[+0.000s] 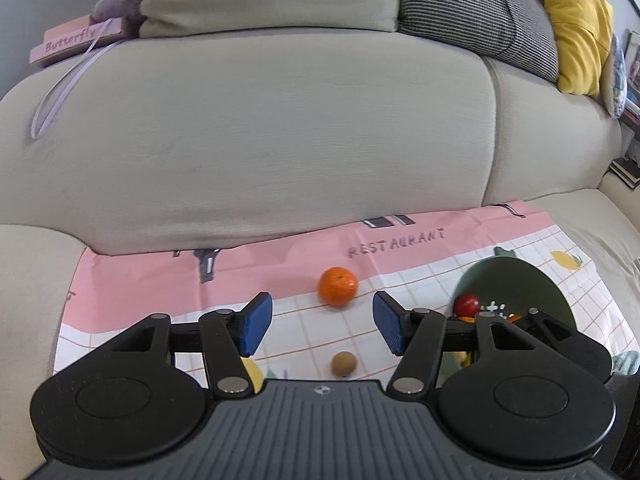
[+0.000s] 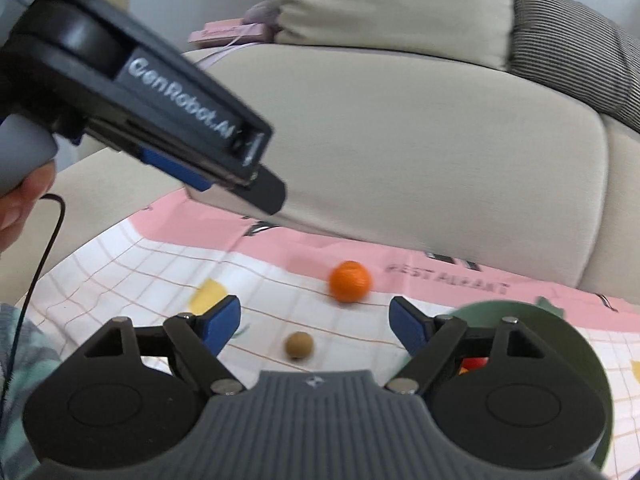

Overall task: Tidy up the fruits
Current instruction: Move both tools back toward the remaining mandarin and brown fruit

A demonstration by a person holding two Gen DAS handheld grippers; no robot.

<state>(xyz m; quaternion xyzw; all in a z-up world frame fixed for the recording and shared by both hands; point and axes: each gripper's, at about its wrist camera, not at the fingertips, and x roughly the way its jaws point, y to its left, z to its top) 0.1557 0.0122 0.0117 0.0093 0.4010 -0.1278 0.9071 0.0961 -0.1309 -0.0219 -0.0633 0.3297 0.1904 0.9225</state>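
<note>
Orange tangerine (image 1: pixel 337 286) lies beyond open jaws.

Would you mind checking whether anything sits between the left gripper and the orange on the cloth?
Nothing visible blocks it. The left gripper is open, and the orange lies on the cloth just ahead, framed between the blue pads. The small brown fruit lies nearer the camera, below the gripper, not between the two.

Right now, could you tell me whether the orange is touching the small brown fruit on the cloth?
Apart. The left wrist view shows a wide strip of checked cloth between the orange and the small brown fruit.
</note>
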